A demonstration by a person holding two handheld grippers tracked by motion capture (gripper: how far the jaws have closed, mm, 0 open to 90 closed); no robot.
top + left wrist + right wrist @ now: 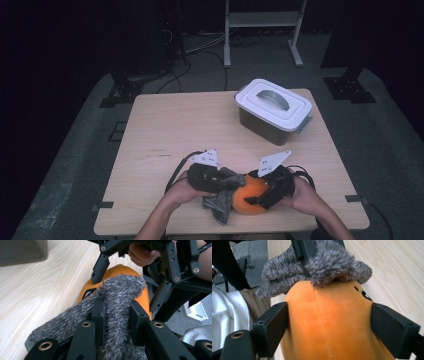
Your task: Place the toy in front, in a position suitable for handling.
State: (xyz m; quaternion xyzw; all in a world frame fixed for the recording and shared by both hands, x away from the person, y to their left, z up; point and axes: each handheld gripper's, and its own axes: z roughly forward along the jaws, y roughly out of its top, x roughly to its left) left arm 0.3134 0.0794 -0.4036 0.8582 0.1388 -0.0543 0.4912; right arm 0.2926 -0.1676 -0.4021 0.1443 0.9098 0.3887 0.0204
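Dark surroundings frame a pale wooden table [165, 125], where a white-lidded storage box [273, 110] stands at the far right. Near the front edge lies an orange plush toy [250, 195], with a fuzzy grey sock [220, 202] draped over its left side. The right gripper [329, 325] spans the toy with its jaws wide, pads touching its sides. The left gripper [117, 317] is pinched tight on the sock.
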